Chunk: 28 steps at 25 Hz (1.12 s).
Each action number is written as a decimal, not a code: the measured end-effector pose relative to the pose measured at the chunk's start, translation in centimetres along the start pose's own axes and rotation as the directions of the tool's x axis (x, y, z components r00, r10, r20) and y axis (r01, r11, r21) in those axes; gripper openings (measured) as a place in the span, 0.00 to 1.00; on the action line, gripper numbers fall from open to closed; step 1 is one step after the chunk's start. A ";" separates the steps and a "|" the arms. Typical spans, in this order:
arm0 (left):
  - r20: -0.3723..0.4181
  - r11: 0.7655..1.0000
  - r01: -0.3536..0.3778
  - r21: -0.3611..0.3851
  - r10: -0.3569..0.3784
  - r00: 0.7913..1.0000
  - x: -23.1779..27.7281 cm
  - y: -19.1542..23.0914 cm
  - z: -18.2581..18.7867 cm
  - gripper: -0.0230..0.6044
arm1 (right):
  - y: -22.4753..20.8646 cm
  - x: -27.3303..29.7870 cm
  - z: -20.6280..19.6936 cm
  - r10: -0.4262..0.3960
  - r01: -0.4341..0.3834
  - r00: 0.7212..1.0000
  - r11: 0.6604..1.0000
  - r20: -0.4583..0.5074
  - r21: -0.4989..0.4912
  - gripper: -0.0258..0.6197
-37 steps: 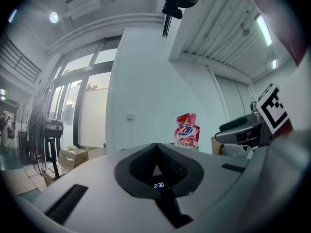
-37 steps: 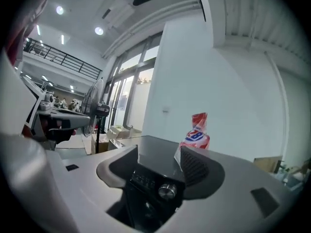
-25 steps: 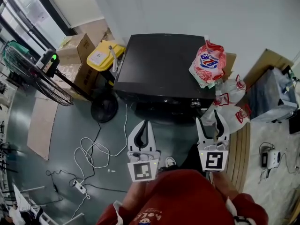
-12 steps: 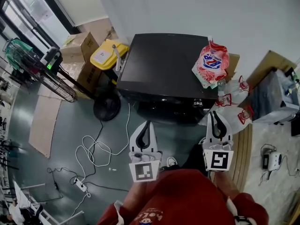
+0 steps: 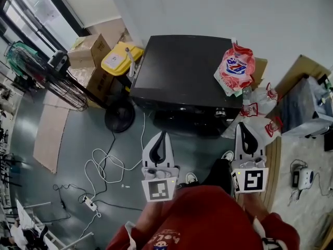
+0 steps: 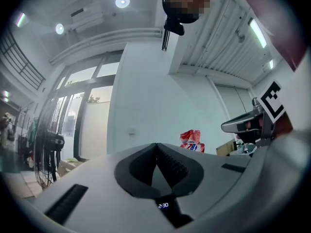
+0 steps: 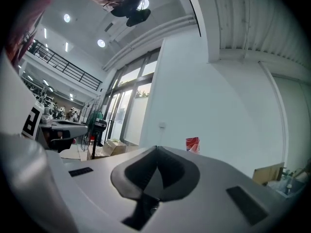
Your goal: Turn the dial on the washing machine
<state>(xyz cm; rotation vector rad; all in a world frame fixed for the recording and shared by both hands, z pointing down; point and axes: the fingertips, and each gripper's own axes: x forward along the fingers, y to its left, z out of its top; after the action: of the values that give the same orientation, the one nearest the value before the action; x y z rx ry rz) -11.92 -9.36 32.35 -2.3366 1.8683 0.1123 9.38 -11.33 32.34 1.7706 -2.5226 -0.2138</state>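
The black washing machine (image 5: 182, 69) stands against the wall, seen from above in the head view. Its small dial (image 5: 220, 113) sits at the right of the front panel. My right gripper (image 5: 242, 125) hangs just right of and nearer than the dial, clear of it. Its jaws have just been closing and now meet with nothing between them (image 7: 156, 148). My left gripper (image 5: 163, 134) is shut and empty in front of the machine's left half (image 6: 156, 145). A red and white bag (image 5: 237, 66) lies on the machine's right rear corner.
A standing fan (image 5: 39, 69), cardboard boxes (image 5: 88, 51) and a yellow container (image 5: 120, 59) crowd the machine's left side. White cables (image 5: 104, 165) trail over the floor. Plastic bags (image 5: 260, 120) and a grey crate (image 5: 304, 105) lie to the right.
The right gripper was open close to the dial. It has since shut and drawn back to the right, away from the panel. The left gripper has kept still.
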 end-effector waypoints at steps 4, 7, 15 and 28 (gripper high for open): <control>-0.004 1.000 -0.013 -0.001 0.013 1.000 0.0 0.2 0.0 0.05 | 0.5 0.2 -0.5 0.014 -0.014 1.000 1.000 -0.012 0.002 0.05; -0.002 1.000 -0.012 -0.002 0.012 1.000 0.1 0.3 -0.1 0.05 | 0.7 0.5 -0.8 0.014 -0.013 1.000 1.000 -0.019 0.009 0.05; -0.008 1.000 -0.014 0.002 0.014 1.000 0.0 0.6 -0.4 0.05 | 0.8 0.9 -1.5 0.022 -0.022 0.999 1.000 -0.037 0.001 0.05; -0.012 1.000 -0.011 -0.003 0.011 1.000 0.3 0.5 -0.8 0.05 | 1.1 1.3 -2.5 0.031 -0.030 0.998 0.999 -0.061 0.016 0.05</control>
<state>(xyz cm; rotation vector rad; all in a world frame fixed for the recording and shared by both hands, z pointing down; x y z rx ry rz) -12.32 -9.87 33.04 -2.3350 1.8876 0.1029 8.19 -12.40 34.96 1.7153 -2.5127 -0.1372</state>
